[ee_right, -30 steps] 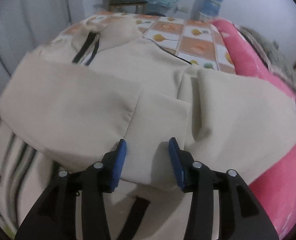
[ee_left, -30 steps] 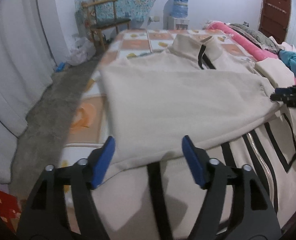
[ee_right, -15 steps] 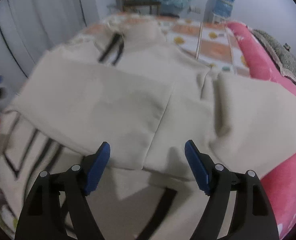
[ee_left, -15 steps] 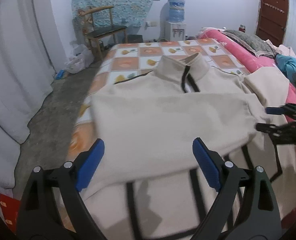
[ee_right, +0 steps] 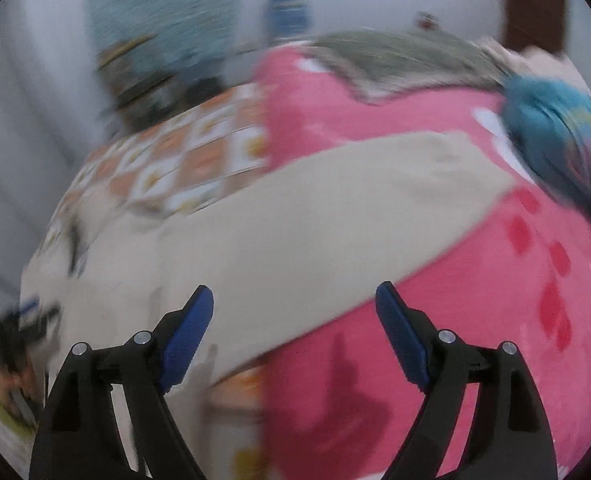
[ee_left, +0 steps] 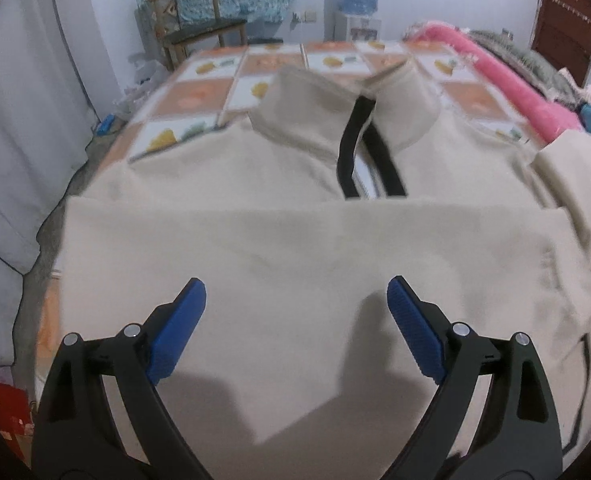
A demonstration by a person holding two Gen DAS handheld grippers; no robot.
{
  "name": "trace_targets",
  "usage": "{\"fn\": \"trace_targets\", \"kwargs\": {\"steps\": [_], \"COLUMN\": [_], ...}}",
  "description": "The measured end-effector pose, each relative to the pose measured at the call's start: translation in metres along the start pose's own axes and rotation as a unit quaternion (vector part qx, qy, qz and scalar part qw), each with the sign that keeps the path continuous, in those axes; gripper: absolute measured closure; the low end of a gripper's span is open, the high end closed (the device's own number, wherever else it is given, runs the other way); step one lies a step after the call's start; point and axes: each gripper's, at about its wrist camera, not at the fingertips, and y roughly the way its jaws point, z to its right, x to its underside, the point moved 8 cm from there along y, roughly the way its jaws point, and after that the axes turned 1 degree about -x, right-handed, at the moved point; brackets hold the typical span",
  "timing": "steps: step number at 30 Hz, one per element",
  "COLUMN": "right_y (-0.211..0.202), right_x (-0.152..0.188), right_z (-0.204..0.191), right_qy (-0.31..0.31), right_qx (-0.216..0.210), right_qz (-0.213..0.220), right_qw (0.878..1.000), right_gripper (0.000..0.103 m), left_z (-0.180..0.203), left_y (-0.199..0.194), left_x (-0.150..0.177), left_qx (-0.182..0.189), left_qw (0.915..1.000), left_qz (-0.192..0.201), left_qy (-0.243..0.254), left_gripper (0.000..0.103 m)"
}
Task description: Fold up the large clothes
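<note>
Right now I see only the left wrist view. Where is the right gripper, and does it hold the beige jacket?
Observer: It holds nothing. The right gripper is open; its jaws have just been opening, with no cloth between them.
Operator: What is under it?
Observer: The far sleeve of the beige jacket, lying across a pink blanket.
Operator: My left gripper is also free, yes?
Observer: Yes, the left gripper is open above the folded cloth.
Operator: Is something close to that sleeve?
Observer: A teal garment lies on the blanket beyond the sleeve's end. The view is blurred, so I cannot tell if they touch.
</note>
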Motion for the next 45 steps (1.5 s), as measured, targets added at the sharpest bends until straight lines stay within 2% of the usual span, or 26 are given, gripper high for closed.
{"fn": "trace_targets", "kwargs": {"steps": [4,7,11,14,21,28,31,36,38,45], "right_y": [0.017,0.031,0.042,0.053,0.083,0.096,0.096,0.094,0.091,0.073], "right_x": [-0.023,-0.038,-0.05,-0.056,-0.057,-0.068,-0.074,-0.075,-0.076,-0.085], "right_z": [0.07,0.113,0.146,0.165,0.191,0.205,0.209,0.215,0.216,0.207], "right_qy": [0.091,0.164,0.206,0.241,0.307,0.31,0.307,0.306,0.304,0.282], "right_qx": [0.019,0.02,0.041,0.036,0.021,0.042,0.058,0.085,0.089,0.099], "right_qz": [0.003,0.006,0.013,0.015,0.017,0.027,0.029,0.032,0.036,0.051], "right_qw": [0.996,0.986,0.978,0.97,0.951,0.949,0.949,0.948,0.948,0.953], "right_gripper": [0.022,0.024,0.026,0.028,0.041,0.048,0.055,0.073,0.087,0.093], "left_z": [-0.003,-0.003,-0.004,-0.004,-0.004,-0.004,-0.004,-0.004,-0.004,-0.004], "left_y": [0.004,0.005,0.006,0.007,0.007,0.007,0.007,0.007,0.007,0.007], "left_x": [0.001,0.001,0.0,-0.002,-0.001,-0.001,-0.001,-0.001,-0.001,-0.001], "left_qx": [0.015,0.015,0.016,0.015,0.015,0.015,0.015,0.015,0.016,0.016], "left_qw": [0.9997,0.9995,0.9994,0.9994,0.9994,0.9994,0.9994,0.9994,0.9994,0.9994], "left_qz": [0.015,0.021,0.024,0.024,0.024,0.024,0.024,0.024,0.024,0.024], "left_qy": [-0.015,-0.016,-0.019,-0.019,-0.019,-0.019,-0.019,-0.019,-0.019,-0.019], "left_gripper": [0.011,0.009,0.008,0.008,0.008,0.008,0.008,0.008,0.008,0.008]}}
